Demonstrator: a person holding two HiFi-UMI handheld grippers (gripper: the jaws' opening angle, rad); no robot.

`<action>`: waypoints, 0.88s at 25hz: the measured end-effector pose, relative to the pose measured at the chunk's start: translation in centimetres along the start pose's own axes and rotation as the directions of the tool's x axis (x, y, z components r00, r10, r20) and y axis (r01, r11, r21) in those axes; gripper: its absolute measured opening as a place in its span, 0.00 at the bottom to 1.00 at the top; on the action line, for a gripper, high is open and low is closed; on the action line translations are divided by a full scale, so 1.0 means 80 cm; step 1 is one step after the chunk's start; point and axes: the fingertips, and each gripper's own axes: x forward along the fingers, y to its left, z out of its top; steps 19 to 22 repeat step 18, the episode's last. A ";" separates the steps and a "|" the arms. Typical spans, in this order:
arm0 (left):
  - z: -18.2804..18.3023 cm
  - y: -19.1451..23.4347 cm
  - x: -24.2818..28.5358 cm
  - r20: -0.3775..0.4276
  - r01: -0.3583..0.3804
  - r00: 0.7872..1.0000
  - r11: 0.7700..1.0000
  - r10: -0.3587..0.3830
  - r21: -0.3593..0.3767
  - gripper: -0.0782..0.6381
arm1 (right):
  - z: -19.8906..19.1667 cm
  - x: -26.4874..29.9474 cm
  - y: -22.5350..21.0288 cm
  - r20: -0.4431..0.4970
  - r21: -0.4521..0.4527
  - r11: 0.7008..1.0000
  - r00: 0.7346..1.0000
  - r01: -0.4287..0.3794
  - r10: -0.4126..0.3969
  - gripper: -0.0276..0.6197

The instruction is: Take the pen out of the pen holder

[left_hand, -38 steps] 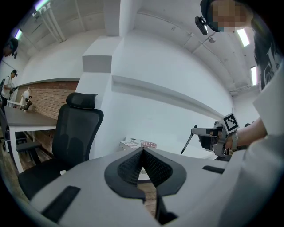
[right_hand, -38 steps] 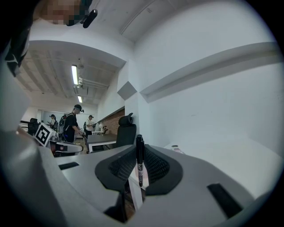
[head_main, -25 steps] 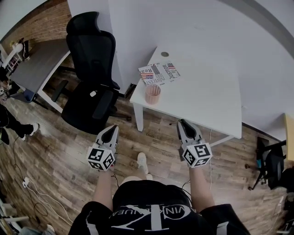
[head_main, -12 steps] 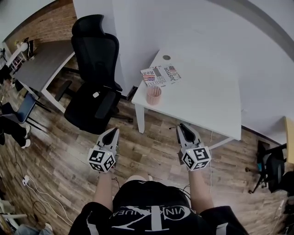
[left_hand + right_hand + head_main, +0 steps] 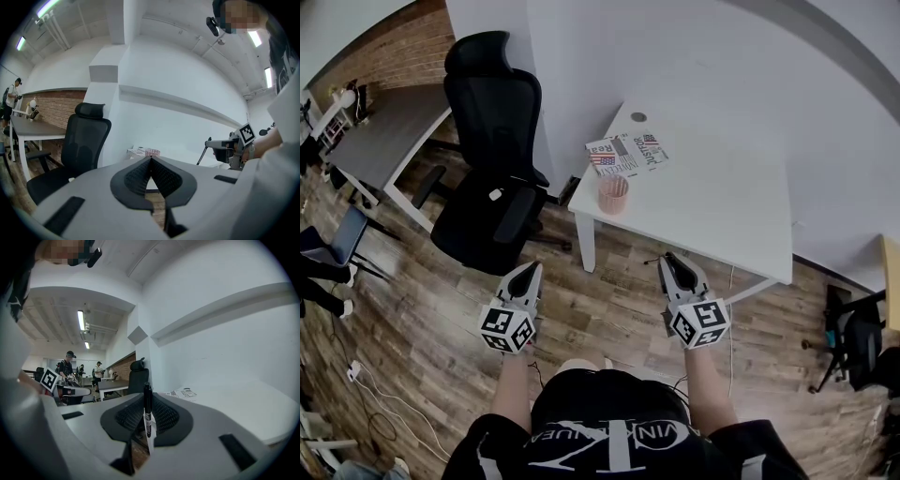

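Observation:
The pink mesh pen holder [image 5: 612, 193] stands near the front left corner of the white table [image 5: 722, 197], and it shows small behind the jaw tips [image 5: 151, 152] in the left gripper view. A black pen [image 5: 147, 411] stands upright between the jaws of my right gripper [image 5: 672, 261], which is shut on it. From the left gripper view the pen [image 5: 202, 154] slants down below that gripper. The right gripper is held over the floor, short of the table's front edge. My left gripper [image 5: 528, 270] is beside it, shut and holding nothing.
A newspaper [image 5: 626, 153] lies on the table behind the pen holder. A black office chair [image 5: 492, 178] stands left of the table, with a grey desk [image 5: 384, 131] beyond it. People stand far off [image 5: 68, 363] in the room. The floor is wood.
Both grippers stay where they were. The head view has shifted slightly, and a person at the left edge has moved further out of sight.

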 end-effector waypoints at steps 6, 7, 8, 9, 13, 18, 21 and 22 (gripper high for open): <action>-0.003 0.001 0.000 0.001 0.001 1.000 1.000 -0.001 0.000 0.13 | -0.007 -0.003 -0.001 -0.005 0.008 1.000 1.000 0.008 -0.008 0.14; -0.004 0.001 0.001 -0.001 0.001 1.000 1.000 -0.001 0.000 0.13 | -0.008 -0.004 -0.002 -0.006 0.009 1.000 1.000 0.010 -0.010 0.14; -0.004 0.001 0.002 -0.002 0.002 1.000 1.000 -0.002 0.000 0.13 | -0.008 -0.004 -0.004 -0.006 0.010 1.000 1.000 0.012 -0.011 0.14; -0.004 0.000 0.003 -0.002 0.003 1.000 1.000 -0.003 0.000 0.13 | -0.008 -0.004 -0.005 -0.005 0.011 1.000 1.000 0.014 -0.014 0.14; -0.002 -0.001 0.008 -0.002 0.009 1.000 1.000 -0.009 0.001 0.13 | -0.007 -0.004 -0.009 -0.004 0.015 1.000 1.000 0.016 -0.016 0.14; -0.001 -0.003 0.021 -0.003 0.018 1.000 1.000 -0.018 0.004 0.13 | -0.007 0.001 -0.016 -0.006 0.016 1.000 1.000 0.014 -0.014 0.14; -0.001 -0.003 0.021 -0.003 0.018 1.000 1.000 -0.018 0.004 0.13 | -0.007 0.001 -0.016 -0.006 0.016 1.000 1.000 0.014 -0.014 0.14; -0.001 -0.003 0.021 -0.003 0.018 1.000 1.000 -0.018 0.004 0.13 | -0.007 0.001 -0.016 -0.006 0.016 1.000 1.000 0.014 -0.014 0.14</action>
